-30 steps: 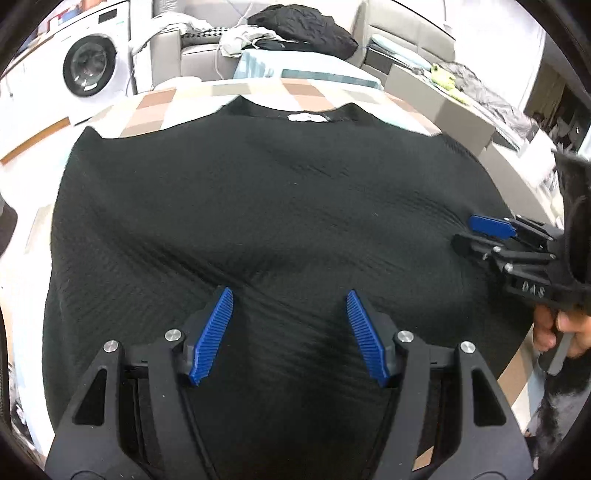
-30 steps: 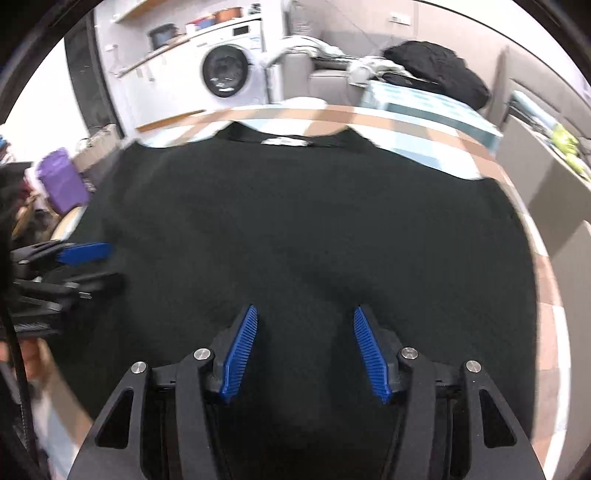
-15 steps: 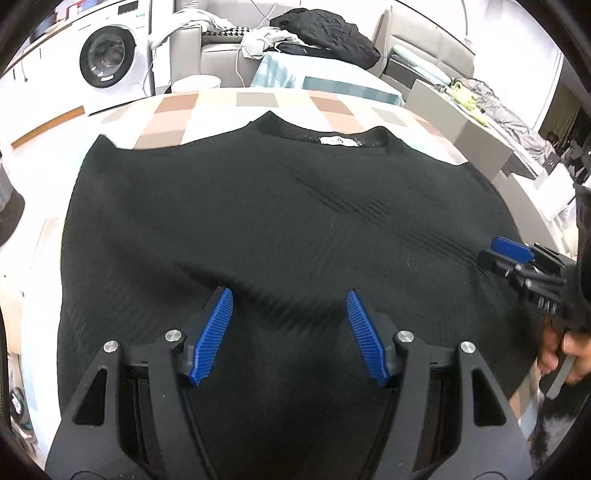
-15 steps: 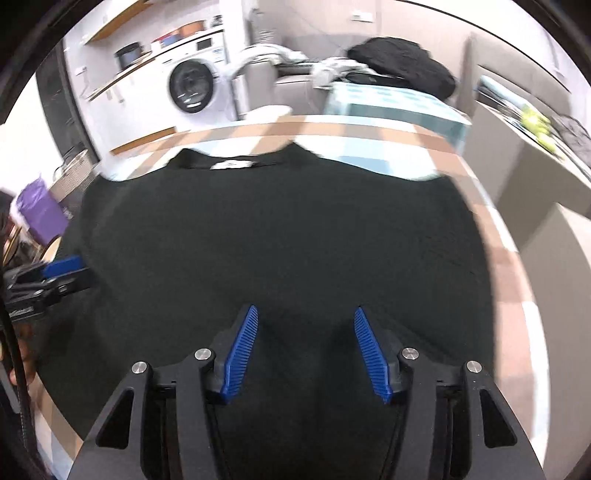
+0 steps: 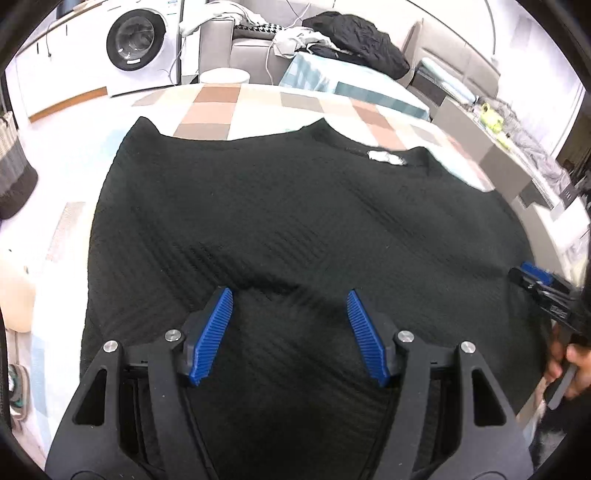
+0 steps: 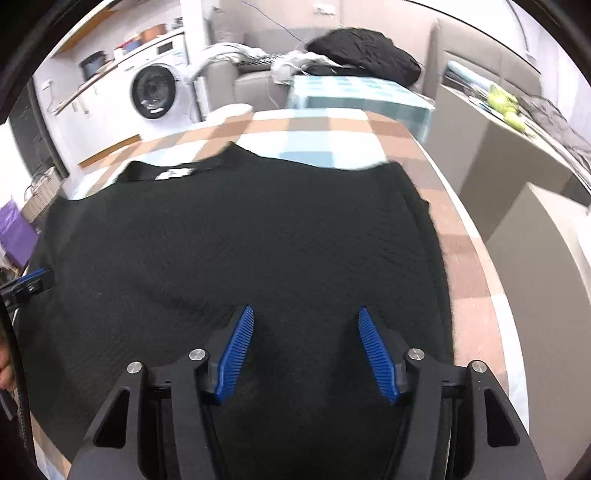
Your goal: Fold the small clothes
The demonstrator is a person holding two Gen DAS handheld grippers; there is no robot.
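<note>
A black knit top (image 5: 295, 221) lies spread flat on a checked table cover (image 5: 258, 103), neckline and white label (image 5: 386, 157) at the far side. It also fills the right wrist view (image 6: 240, 240). My left gripper (image 5: 290, 306) is open and empty above the hem's left part. My right gripper (image 6: 306, 325) is open and empty above the hem's right part, near the top's right edge. Each gripper shows at the other view's side: the right one (image 5: 535, 282), the left one (image 6: 27, 282).
A washing machine (image 5: 136, 33) stands at the far left. A sofa with a black heap of clothes (image 5: 354, 35) lies behind the table. Grey boxes (image 6: 535, 229) stand to the right of the table. A striped basket (image 5: 13, 166) sits at the left.
Both grippers have drawn apart sideways: the left view has shifted toward the top's left side, the right view toward its right edge. Both stay open and empty.
</note>
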